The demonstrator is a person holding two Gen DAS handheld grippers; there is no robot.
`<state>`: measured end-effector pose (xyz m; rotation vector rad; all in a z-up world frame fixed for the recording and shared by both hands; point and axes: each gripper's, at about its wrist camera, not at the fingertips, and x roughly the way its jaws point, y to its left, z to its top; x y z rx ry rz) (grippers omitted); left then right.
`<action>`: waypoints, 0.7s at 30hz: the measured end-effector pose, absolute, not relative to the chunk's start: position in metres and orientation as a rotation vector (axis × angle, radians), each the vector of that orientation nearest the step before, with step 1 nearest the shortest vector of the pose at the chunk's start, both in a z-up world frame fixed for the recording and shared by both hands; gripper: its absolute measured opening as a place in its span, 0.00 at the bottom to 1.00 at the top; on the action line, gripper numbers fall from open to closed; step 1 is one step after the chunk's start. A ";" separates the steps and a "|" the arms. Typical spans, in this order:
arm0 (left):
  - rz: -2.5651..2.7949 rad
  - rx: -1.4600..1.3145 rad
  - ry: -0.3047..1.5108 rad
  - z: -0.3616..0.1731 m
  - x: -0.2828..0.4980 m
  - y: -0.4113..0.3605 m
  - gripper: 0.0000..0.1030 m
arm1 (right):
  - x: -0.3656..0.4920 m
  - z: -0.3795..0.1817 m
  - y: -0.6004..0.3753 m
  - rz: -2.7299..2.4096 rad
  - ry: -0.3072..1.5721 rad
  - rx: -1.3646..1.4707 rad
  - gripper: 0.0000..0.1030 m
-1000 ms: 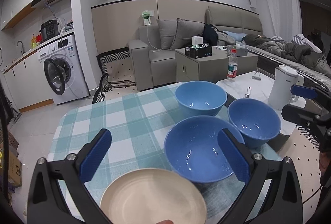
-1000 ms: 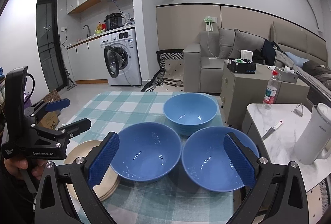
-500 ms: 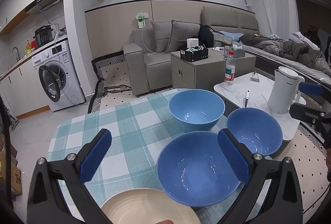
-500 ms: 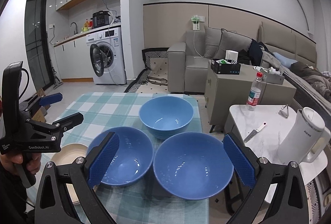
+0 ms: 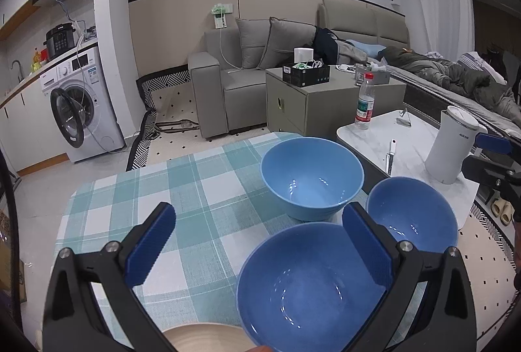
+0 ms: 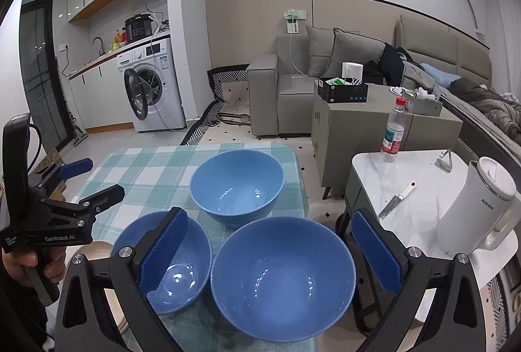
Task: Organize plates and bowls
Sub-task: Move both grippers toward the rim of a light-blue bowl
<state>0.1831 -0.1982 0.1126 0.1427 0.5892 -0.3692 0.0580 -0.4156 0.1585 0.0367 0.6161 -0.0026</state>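
Both the left gripper and the right gripper are wide apart over the bowls near the table's right edge, so the step seems still the approach, and next one must close on a rim to stack.

In the left wrist view the cream plate has slid almost out of the bottom edge, and the nearest blue bowl now fills the lower middle. In the right wrist view the bowls have drifted toward the lower frame, the right-hand bowl sitting between the wide-apart fingers.
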 end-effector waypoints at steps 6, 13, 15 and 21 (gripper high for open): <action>-0.373 0.133 0.613 0.111 0.203 -0.199 1.00 | 0.081 0.157 -0.422 -0.018 0.638 0.041 0.99; -0.371 0.126 0.639 0.107 0.229 -0.199 1.00 | 0.111 0.150 -0.422 -0.028 0.671 0.052 0.99; -0.371 0.122 0.649 0.105 0.235 -0.198 1.00 | 0.120 0.146 -0.421 -0.028 0.683 0.051 0.99; -0.366 0.123 0.677 0.095 0.252 -0.198 1.00 | 0.146 0.133 -0.417 -0.021 0.719 0.049 0.99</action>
